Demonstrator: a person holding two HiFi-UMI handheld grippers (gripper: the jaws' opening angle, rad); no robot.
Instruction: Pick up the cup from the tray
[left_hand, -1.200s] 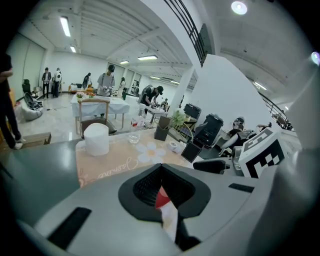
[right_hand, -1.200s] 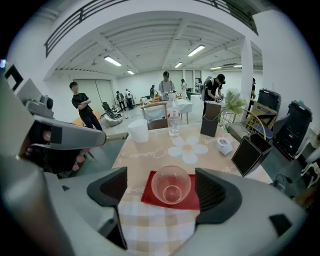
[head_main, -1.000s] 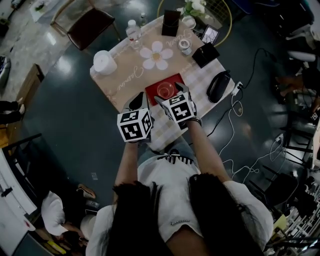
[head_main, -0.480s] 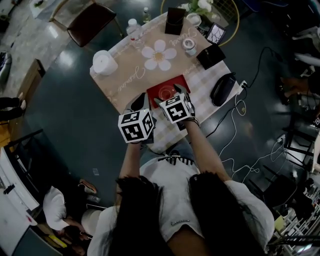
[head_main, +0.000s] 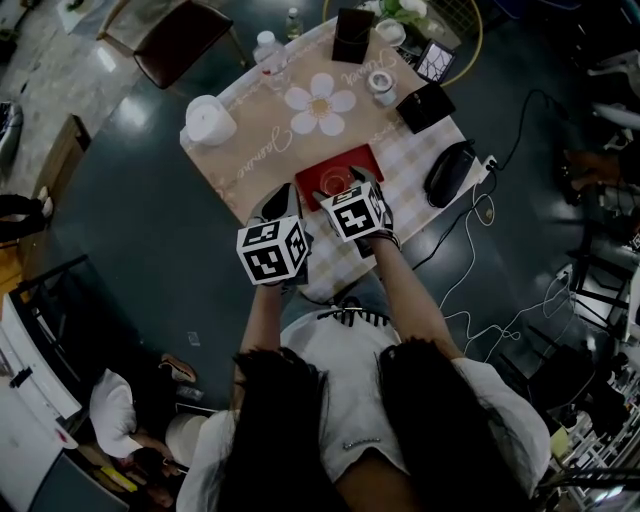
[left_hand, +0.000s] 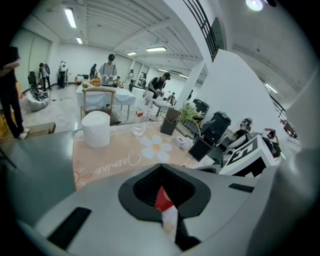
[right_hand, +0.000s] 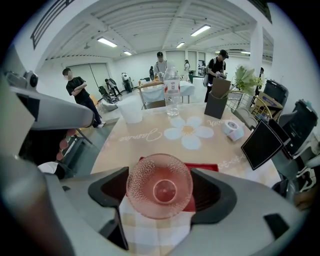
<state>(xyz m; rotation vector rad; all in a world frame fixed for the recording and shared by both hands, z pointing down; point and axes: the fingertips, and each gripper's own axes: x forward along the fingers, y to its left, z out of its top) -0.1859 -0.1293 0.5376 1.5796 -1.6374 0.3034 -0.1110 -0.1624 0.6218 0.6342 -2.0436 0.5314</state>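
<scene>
**My right jaws have the cup**

My right gripper (head_main: 343, 187) reaches over the near edge of the red tray (right_hand: 205, 167) on the bench (head_main: 250, 150). Its 2 jaws sit on the left and right sides of the cup (right_hand: 159, 186) and press on it, so the cup is held in the middle. The cup is clear and bumpy. I look right down into it, and I see the tray and the checked cloth (right_hand: 155, 235) under it. I cannot tell if it is up off the tray yet. I think the grab is done and the lift comes next. A slow, straight lift looks best, since a round cup can slip.

My left gripper (left_hand: 164, 200) waits just beside, to the left. Its jaws are almost together, with only a thin slit, and hold nothing. This job needs only 1 gripper.
</scene>
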